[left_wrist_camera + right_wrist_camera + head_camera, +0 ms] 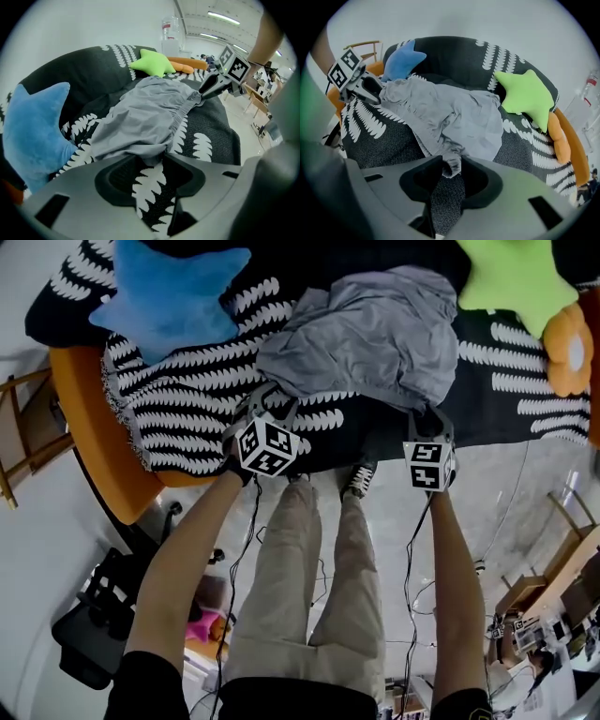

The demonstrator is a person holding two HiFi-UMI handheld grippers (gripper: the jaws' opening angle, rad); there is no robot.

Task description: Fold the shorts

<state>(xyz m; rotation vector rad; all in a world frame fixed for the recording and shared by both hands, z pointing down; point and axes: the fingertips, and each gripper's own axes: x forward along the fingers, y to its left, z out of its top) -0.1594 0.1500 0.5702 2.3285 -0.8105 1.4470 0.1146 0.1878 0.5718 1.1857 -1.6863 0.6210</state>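
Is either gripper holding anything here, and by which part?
Both hold the grey shorts by the waistband: the left gripper pinches one end, the right gripper the other.

Bright, even indoor light thruout. Long ceiling strip lamps (222,18) at top right of left gripper view, slightly blown out. Soft shadows only, mostly in folds of crumpled grey fabric shorts (361,329). No hard glare. Strong fisheye bend in all views, w/ dark round vignette at edges of both gripper views. Close to lens, left gripper (151,159) & right gripper (451,161) soft, out of focus. Bg reasonably sharp.
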